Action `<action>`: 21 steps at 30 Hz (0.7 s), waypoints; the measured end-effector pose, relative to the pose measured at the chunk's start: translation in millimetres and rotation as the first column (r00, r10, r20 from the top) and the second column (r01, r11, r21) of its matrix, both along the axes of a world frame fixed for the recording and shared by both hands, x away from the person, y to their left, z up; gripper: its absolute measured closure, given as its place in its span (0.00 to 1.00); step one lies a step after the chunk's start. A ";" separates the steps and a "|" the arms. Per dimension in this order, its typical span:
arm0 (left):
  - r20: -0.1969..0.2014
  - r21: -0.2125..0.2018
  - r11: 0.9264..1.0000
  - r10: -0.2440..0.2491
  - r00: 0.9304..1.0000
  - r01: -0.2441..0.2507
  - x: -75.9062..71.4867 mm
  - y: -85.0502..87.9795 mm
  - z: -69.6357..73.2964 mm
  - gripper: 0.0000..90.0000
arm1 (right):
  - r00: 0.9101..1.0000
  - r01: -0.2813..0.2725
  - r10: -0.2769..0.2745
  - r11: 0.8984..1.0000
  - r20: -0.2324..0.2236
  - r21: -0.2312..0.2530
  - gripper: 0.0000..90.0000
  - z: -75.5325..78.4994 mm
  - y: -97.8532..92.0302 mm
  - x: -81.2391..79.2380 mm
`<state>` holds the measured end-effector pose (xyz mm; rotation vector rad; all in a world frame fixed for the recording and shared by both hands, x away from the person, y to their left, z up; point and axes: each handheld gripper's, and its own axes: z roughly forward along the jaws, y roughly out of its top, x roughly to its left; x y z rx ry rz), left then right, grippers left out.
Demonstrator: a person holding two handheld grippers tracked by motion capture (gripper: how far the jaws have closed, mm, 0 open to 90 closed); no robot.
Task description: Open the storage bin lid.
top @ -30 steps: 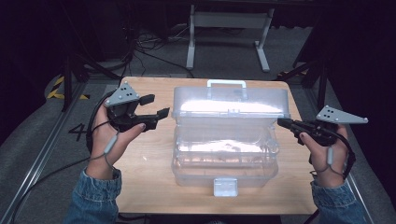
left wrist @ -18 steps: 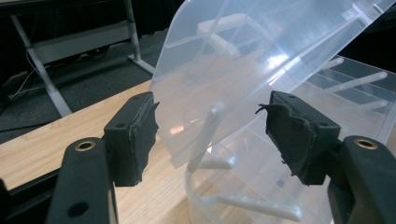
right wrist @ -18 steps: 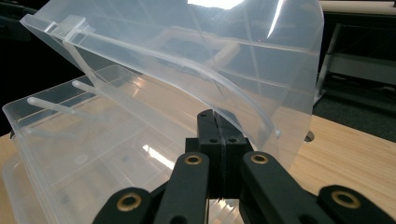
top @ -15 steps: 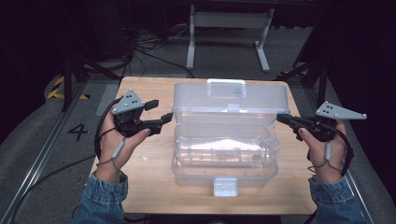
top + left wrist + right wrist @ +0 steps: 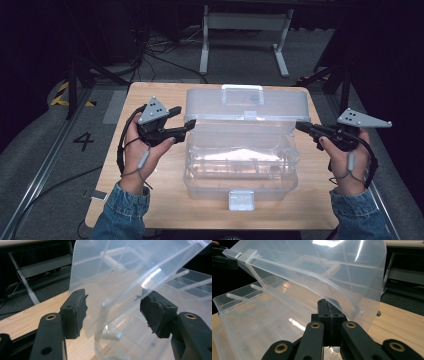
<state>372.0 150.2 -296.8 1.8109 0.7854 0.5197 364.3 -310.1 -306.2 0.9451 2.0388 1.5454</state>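
The clear plastic box (image 5: 240,150) sits mid-table, its lid (image 5: 247,102) raised. The left gripper (image 5: 112,312) has just been closing its still-parted jaws, the lid's side edge between them, untouched. The right gripper (image 5: 329,315), jaws together, rests at the lid's opposite edge

Wooden table (image 5: 150,200) is sitting on grey floor (image 5: 40,165). Clear plastic box (image 5: 240,165) is resting on the tabletop around centre, lid (image 5: 247,102) standing raised at its far edge, latch (image 5: 241,199) facing the near edge. Bare wood is showing both sides.
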 end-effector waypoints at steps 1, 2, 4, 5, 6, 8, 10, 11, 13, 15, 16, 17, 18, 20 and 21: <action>0.005 -0.001 1.000 0.008 1.000 -0.008 1.4 -1.7 -0.1 0.43 | 1.000 0.000 0.000 1.000 0.000 0.001 1.00 0.0 -0.1 -0.2; 0.010 -0.002 1.000 0.016 1.000 -0.016 2.2 -3.1 -0.4 0.44 | 1.000 0.000 0.000 1.000 0.001 0.001 1.00 0.0 -0.4 -0.3; 0.021 0.001 0.999 0.039 0.999 -0.039 4.6 -6.5 -1.2 0.44 | 1.000 -0.001 0.001 1.000 0.001 0.002 1.00 0.0 -0.8 -0.4; 0.025 0.004 0.999 0.044 0.999 -0.044 5.3 -7.7 -1.5 0.44 | 1.000 -0.003 0.003 1.000 0.001 0.006 1.00 -0.2 -0.9 -0.3; 0.031 0.002 0.999 0.054 0.998 -0.054 6.0 -9.7 -1.8 0.45 | 1.000 -0.003 0.003 1.000 0.002 0.005 1.00 -0.2 -0.9 -0.3; 0.044 -0.002 0.997 0.073 0.996 -0.073 6.7 -12.5 -1.8 0.46 | 1.000 -0.002 0.002 1.000 0.001 0.003 1.00 0.0 -0.8 -0.3; 0.068 -0.009 0.996 0.094 0.993 -0.094 6.9 -16.0 -1.1 0.47 | 1.000 -0.003 0.003 1.000 0.002 0.003 1.00 -0.1 -0.8 -0.3; 0.078 -0.008 0.995 0.100 0.992 -0.100 6.8 -17.5 -0.8 0.47 | 1.000 -0.002 0.002 1.000 0.003 0.003 1.00 -0.1 -0.6 -0.4; 0.099 0.007 0.993 0.118 0.988 -0.120 6.3 -20.4 -0.3 0.48 | 1.000 0.001 -0.001 1.000 0.004 0.004 1.00 0.0 -1.0 -0.2; 0.114 0.018 0.991 0.133 0.985 -0.136 5.6 -22.1 0.0 0.50 | 1.000 0.002 -0.002 1.000 0.006 0.005 1.00 0.2 -2.1 -0.1; 0.125 0.027 0.989 0.142 0.982 -0.146 5.1 -22.5 0.2 0.51 | 1.000 0.002 -0.002 1.000 0.003 0.008 1.00 0.3 -2.2 -0.3; 0.131 0.034 0.987 0.152 0.980 -0.158 4.4 -22.8 0.2 0.53 | 1.000 0.003 -0.003 1.000 0.006 0.006 1.00 0.4 -2.6 -0.3; 0.133 0.038 0.986 0.159 0.978 -0.165 4.1 -22.7 0.3 0.55 | 1.000 0.004 -0.004 1.000 0.009 0.006 1.00 0.3 -3.2 -0.4; 0.124 0.032 0.984 0.171 0.977 -0.176 3.8 -22.0 0.1 0.60 | 1.000 0.008 -0.008 1.000 0.008 0.009 1.00 0.4 -4.2 -1.2; 0.116 0.024 0.983 0.178 0.977 -0.182 3.8 -22.0 -0.1 0.62 | 1.000 0.009 -0.009 1.000 0.008 0.010 1.00 0.6 -4.8 -1.8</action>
